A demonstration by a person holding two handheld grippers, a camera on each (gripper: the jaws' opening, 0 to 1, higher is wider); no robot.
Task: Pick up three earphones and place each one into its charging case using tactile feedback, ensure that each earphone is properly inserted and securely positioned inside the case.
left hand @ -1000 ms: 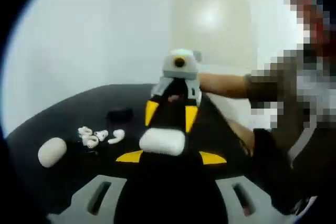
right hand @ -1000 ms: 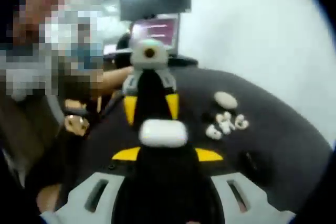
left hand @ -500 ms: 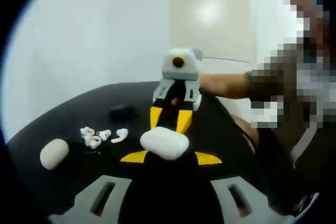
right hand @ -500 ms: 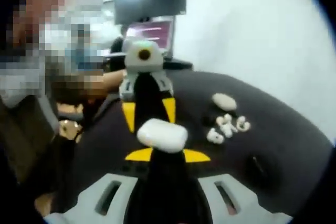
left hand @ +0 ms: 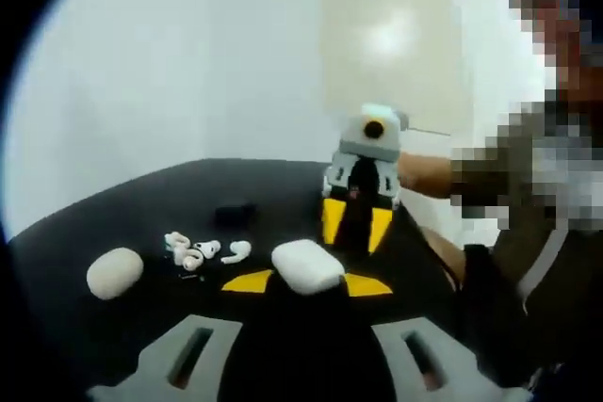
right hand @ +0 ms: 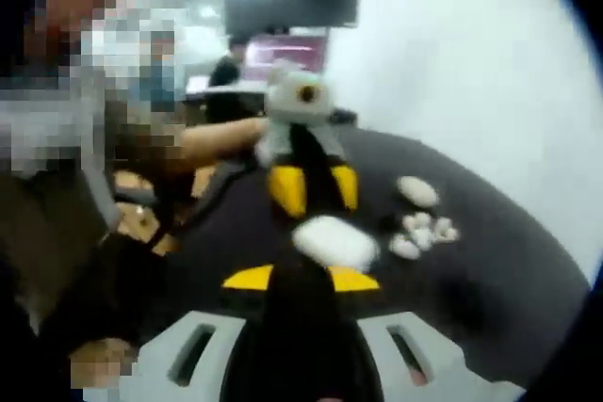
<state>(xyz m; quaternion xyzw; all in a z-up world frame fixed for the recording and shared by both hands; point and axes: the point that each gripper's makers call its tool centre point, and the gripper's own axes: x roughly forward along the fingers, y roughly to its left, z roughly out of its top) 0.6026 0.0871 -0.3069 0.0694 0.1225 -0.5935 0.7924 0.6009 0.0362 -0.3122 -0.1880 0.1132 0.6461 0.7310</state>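
A white charging case (left hand: 306, 265) (right hand: 334, 240) sits tilted at the tips of my left gripper (left hand: 306, 281), whose jaws look shut on it above the black table (left hand: 113, 223). My right gripper (left hand: 356, 225) faces it from beyond, its yellow fingertips close behind the case. In the right gripper view the case lies just past my right gripper (right hand: 301, 278), offset to the right, with the left gripper (right hand: 316, 190) behind it. Whether the right jaws pinch the case is hidden. Several loose white earphones (left hand: 203, 251) (right hand: 424, 231) lie in a small heap on the table.
A second white oval case (left hand: 115, 272) (right hand: 417, 191) lies beyond the earphones. A small black case (left hand: 234, 212) rests further back. A person's arm (left hand: 424, 171) (right hand: 217, 143) reaches over the table edge. A dark monitor (right hand: 292, 7) stands behind the table.
The case has tipped and slid right in the right gripper view. The right gripper has drifted right and a little further off in the left gripper view.
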